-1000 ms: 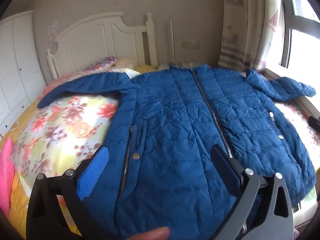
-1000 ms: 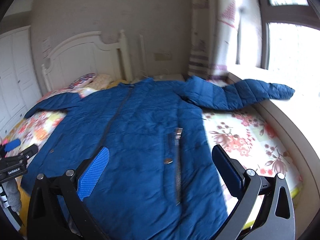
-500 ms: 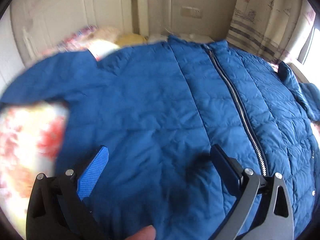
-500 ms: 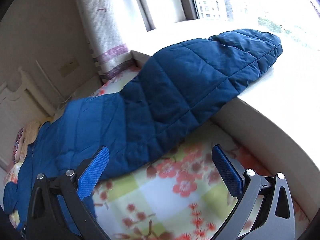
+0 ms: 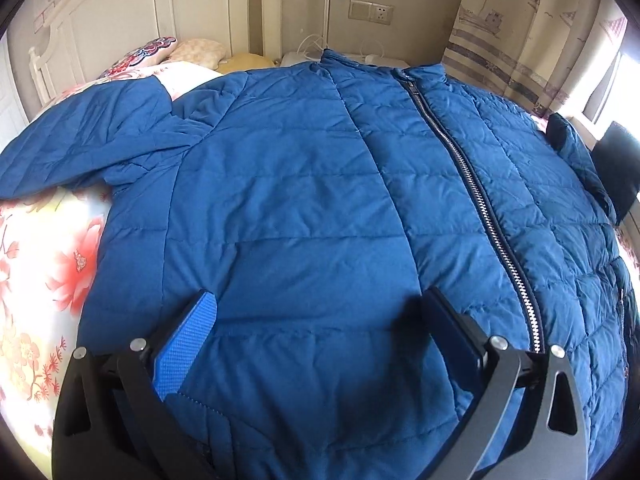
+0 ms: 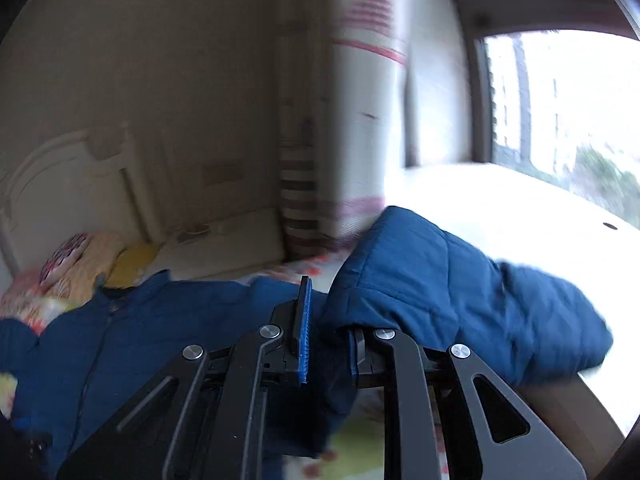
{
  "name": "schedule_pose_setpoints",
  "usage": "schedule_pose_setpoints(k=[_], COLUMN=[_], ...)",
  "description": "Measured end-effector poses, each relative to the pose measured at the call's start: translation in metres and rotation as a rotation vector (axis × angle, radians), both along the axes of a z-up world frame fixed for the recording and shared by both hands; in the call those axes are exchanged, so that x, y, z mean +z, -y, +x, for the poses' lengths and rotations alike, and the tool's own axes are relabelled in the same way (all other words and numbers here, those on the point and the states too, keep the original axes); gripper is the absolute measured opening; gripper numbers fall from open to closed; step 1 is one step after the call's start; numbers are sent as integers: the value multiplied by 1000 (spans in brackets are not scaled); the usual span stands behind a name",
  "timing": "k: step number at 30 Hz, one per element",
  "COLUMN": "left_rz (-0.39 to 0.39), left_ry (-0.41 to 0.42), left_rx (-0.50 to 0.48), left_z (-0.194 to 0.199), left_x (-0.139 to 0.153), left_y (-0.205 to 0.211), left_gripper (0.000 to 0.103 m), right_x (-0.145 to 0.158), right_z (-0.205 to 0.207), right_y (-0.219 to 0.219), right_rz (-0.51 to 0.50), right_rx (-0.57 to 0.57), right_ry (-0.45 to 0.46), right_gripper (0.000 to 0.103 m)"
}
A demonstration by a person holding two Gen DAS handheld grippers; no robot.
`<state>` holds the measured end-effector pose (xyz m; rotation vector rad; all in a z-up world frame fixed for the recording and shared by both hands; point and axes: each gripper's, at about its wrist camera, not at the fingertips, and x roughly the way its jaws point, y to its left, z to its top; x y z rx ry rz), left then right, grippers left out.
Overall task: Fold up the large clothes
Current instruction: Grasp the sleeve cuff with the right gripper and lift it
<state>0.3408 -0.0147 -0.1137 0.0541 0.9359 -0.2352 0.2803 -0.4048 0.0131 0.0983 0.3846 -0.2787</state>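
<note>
A large blue quilted jacket (image 5: 300,200) lies front up on the bed, its zipper (image 5: 480,200) closed and its left sleeve (image 5: 80,140) stretched out to the side. My left gripper (image 5: 320,320) hovers open just above the jacket's chest, left of the zipper, with nothing between its pads. In the right wrist view the jacket's other sleeve (image 6: 440,292) is bunched up beside the window sill. My right gripper (image 6: 328,320) has its jaws closing on a fold of that sleeve, with cloth pinched between the pads.
A floral bedspread (image 5: 40,280) shows at the jacket's left. A white headboard (image 5: 120,20) and pillows (image 5: 156,50) stand at the bed's far end. A bright window sill (image 6: 500,208) and a striped curtain (image 6: 360,120) border the bed's right side.
My left gripper dropped in close over the jacket's chest, then held still. My right gripper swung to the sleeve on the sill, and its wide-open jaws came together on the cloth.
</note>
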Motion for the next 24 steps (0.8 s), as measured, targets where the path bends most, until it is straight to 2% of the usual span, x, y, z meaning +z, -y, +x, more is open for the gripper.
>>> schedule_pose_setpoints(k=[2,5,8,9,10,11,12,14,16,18,21,24], left_rz=[-14,-45,-70,-69,-65,-62,-60,-66,-66,-65,-71,-68], left_ry=[3,8,11,11,11,12,13,12,13,15,46,83], left_rx=[0,2,3,3,4,3,4,4,4,5,18,-9], left_z=[0,-2,-3,-3,-3,-3,-4,-4,-4,-4,-8,-16], left_x=[1,2,3,3,3,3,3,4,4,4,9,14], left_y=[-2,-7,-10,-10,-9,-8,-8,-8,-8,-8,-10,-7], left_gripper=[101,101,101,101,101,101,101,101,101,101,100,100], right_x=[4,-17,-71,-96,-112,-111,-108,-98,-83,-63,-43,-42], right_z=[21,42,60,67,69,66,64,57,48,22,-13,-33], right_y=[-65,-146,-210,-224,-232,-235,-235,-225,-203,-181,-132,-67], right_rz=[-87,-151,-228,-236,-256,-280,-261,-141,-29,59,191,359], right_rx=[152,363,489,530,548,552,559,599,615,600,495,395], right_ry=[-24,-133,-352,-467,-519,-493,-504,-543,-541,-457,-324,-249], right_gripper=[18,18,18,18,20,21,24,46,58,58,58,58])
